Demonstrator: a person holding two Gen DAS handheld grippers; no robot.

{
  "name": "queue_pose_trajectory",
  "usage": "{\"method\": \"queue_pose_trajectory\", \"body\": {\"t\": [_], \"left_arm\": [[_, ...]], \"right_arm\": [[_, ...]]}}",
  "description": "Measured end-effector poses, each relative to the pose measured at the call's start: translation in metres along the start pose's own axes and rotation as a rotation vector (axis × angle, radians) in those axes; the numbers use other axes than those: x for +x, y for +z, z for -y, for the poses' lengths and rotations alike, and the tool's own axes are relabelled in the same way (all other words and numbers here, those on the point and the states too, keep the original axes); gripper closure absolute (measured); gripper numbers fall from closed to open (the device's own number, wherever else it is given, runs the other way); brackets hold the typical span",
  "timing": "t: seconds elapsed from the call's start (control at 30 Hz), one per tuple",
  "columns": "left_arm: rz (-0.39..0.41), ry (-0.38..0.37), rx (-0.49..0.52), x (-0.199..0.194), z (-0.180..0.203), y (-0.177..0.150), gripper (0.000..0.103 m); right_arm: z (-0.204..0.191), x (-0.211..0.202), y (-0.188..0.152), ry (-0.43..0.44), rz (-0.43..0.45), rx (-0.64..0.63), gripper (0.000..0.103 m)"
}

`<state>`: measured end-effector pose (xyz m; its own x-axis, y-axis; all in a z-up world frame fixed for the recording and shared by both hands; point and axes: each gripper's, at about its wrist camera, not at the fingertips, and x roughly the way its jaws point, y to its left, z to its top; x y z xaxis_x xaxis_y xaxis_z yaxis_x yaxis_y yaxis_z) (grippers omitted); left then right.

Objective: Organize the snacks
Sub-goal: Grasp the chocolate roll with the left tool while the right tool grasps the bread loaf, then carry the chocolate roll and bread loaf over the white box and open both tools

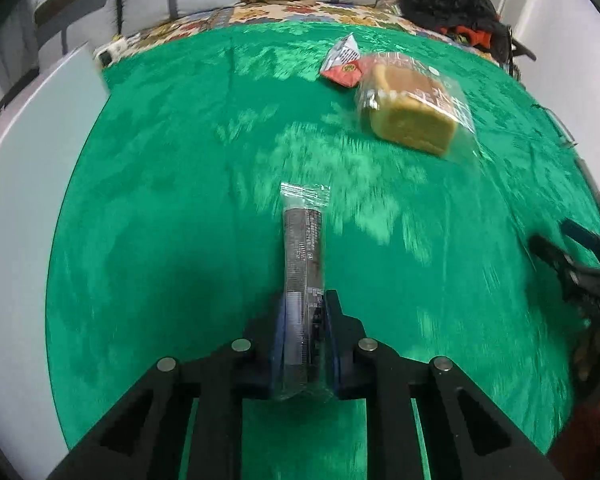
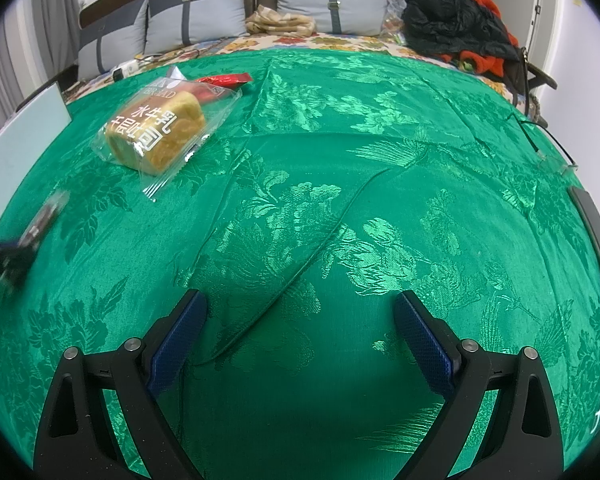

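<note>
While L jaws clamped on dark snack bar [image 1: 303, 264], R jaws apart, bread pack [image 1: 414, 110] & red packet [image 1: 342, 68] well beyond

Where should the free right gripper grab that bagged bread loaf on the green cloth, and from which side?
Judging by its pose, take the bread loaf across its narrow width, mid-body, coming from above. It lies flat on the green cloth with both long sides bare, and the right gripper stands open. The flat bag seal nearest the camera would probably slip.
</note>
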<state>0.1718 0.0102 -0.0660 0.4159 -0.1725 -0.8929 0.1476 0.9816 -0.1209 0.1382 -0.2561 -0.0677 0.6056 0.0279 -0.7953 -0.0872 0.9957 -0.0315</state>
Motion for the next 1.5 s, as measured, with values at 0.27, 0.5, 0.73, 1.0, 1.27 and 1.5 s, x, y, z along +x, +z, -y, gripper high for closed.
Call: {"method": "queue_pose_trajectory", "body": {"t": [0.27,0.5,0.73,1.0,1.27,1.5], "left_arm": [[0.025,-0.011,0.003,-0.025,-0.022,-0.049,0.085],[0.055,-0.021,-0.005,-0.029,-0.023,-0.056,0.085],[0.046,-0.011,0.017,-0.03,-0.021,-0.057,0.084],[0.042,0.03,0.051,-0.03,-0.013,-0.058,0.084],[0.042,0.032,0.047,-0.03,-0.013,-0.058,0.084],[0.047,-0.073,-0.051,-0.036,-0.027,-0.063,0.085]], "right_arm": [[-0.033,-0.018,0.068,0.205,0.013,-0.347,0.008],[-0.128,0.011,0.148,0.22,-0.148,-0.902,0.008],[-0.15,0.09,0.152,0.088,-0.301,-0.854,0.008],[-0.117,0.071,0.153,0.272,-0.254,-0.466,0.029],[-0.079,0.029,0.102,0.413,-0.215,-0.22,0.029],[-0.04,-0.009,0.048,0.512,-0.196,-0.004,0.029]]}}
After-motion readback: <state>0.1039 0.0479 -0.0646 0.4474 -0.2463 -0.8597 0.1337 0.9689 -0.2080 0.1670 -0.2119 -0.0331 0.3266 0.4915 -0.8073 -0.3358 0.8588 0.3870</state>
